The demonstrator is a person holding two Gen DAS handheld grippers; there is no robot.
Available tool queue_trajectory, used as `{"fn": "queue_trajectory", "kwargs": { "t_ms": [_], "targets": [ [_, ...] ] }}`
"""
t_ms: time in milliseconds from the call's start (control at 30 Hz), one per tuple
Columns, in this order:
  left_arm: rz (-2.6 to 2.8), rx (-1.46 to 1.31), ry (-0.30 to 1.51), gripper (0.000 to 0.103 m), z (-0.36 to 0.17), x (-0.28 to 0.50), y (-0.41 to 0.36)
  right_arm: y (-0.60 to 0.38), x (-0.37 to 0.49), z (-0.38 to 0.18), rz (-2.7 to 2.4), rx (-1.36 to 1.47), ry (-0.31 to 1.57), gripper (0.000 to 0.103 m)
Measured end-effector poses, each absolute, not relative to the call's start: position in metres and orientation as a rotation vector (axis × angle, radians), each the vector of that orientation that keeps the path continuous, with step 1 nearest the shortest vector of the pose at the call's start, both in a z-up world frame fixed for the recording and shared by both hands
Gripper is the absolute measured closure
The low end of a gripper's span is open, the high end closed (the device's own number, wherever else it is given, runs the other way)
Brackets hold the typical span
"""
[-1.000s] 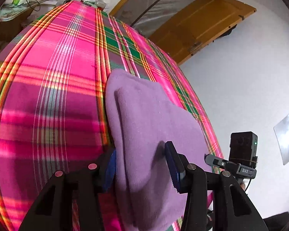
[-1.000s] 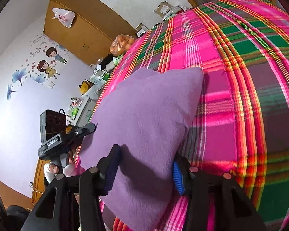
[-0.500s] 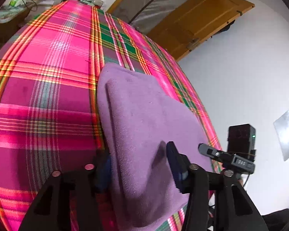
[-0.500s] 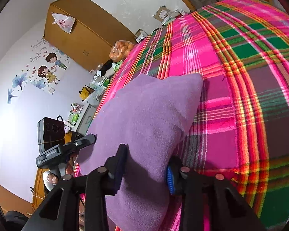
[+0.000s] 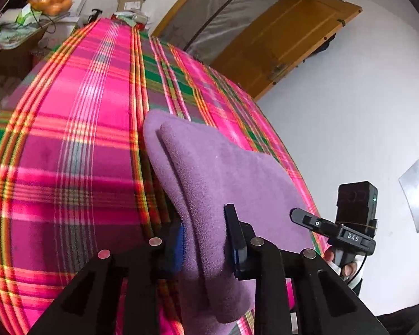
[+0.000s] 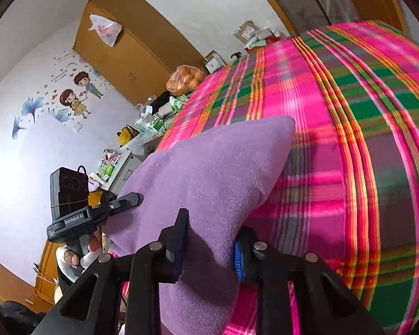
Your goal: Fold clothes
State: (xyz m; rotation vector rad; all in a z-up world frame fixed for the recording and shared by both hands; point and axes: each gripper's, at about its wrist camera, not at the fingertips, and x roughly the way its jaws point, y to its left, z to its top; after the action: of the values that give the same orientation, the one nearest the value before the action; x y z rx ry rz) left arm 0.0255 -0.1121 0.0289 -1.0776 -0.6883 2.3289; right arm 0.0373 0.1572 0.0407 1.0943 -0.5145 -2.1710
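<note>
- The left gripper is closing its jaws on the near edge of the purple garment; the fleece is sitting between the pads and bunching there.
- The right gripper is closing likewise on the same near edge, with the purple garment pinched between its pads.
- The garment is lying directly ahead of both grippers, running away from the fingertips across the bed. Its near edge is spanning from one gripper to the other, so the long axis of that edge is running crosswise to both pointing lines.
- Both grippers are gripping the same edge at its two ends; neither is nearer the cloth than the other. Each is appearing in the other's view just beside the garment, with the person's fingers wrapping the handle.
- The far part of the garment is resting on the plaid bedspread, while the near part is appearing to hang clear of it. In judgement, the coming move is carrying the held edge forward over the far edge.
- The bedspread is looking soft and uneven.
- Beyond the fingertips, a wooden door and a cluttered side table are standing at the far end; a wardrobe and wall stickers are lying to the left of the right gripper.
</note>
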Motion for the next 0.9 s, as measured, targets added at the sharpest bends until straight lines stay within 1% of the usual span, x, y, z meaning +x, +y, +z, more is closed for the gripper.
{"fn": "queue_trajectory", "kwargs": {
  "t_ms": [200,333,467,667,900],
  "targets": [
    [2.413,-1.014,-0.616,0.076,0.059,0.012,-0.119,0.142,0.021,0.072,-2.195,1.023,-0.429,0.075],
    [2.475,-0.983,-0.574,0.076,0.075,-0.008,-0.131,0.124,-0.008,0.085,-2.191,0.999,-0.397,0.075],
    [2.522,-0.966,-0.596,0.076,0.080,-0.039,-0.153,0.103,-0.046,0.088,-2.180,0.994,-0.388,0.075],
    [2.571,-0.907,-0.689,0.076,0.080,-0.082,-0.189,0.076,-0.104,0.085,-2.151,0.993,-0.415,0.075],
    [2.628,-0.868,-0.724,0.076,0.072,-0.135,-0.215,0.055,-0.168,0.073,-2.126,0.998,-0.460,0.075]
  ]
}}
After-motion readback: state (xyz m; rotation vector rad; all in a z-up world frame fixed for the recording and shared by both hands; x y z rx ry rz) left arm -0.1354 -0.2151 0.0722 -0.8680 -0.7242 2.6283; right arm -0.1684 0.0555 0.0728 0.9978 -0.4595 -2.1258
